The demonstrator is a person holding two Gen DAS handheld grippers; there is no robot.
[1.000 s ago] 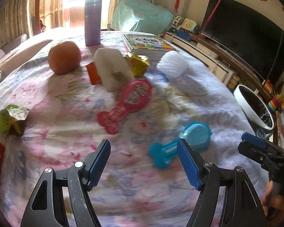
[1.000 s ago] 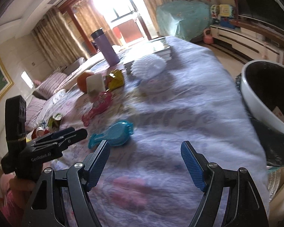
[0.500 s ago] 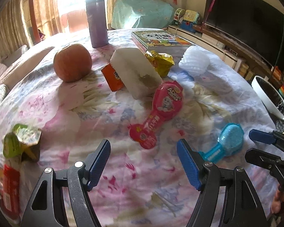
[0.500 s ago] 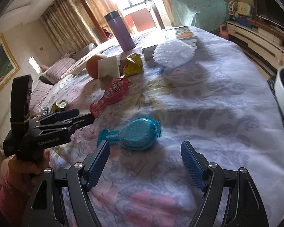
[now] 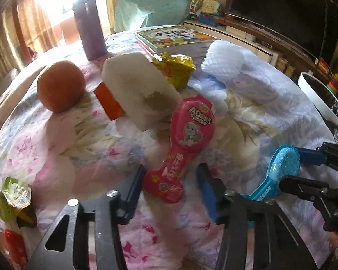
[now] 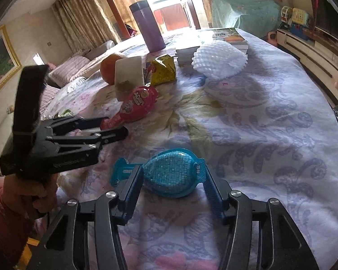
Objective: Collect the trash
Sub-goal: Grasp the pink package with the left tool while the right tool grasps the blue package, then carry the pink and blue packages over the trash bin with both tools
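A pink bone-shaped snack packet lies on the flowered cloth, and its narrow tail sits between the pads of my left gripper. Those jaws are closing, with a gap still showing on the right side. A blue brush-shaped blister packet lies with its round head between the pads of my right gripper. Those jaws are closing too and stand almost at the packet's edges. In the right wrist view the left gripper reaches the pink packet. In the left wrist view the right gripper straddles the blue packet.
Behind the packets stand an orange, a white foam block, a yellow wrapper, a white foam net, a purple flask and books. A green wrapper lies at the left. A white bin stands beyond the right edge.
Both grippers have moved forward and down onto the cloth. Each now has a packet between its fingers, pink for the left and blue for the right, and both pairs of jaws have narrowed.
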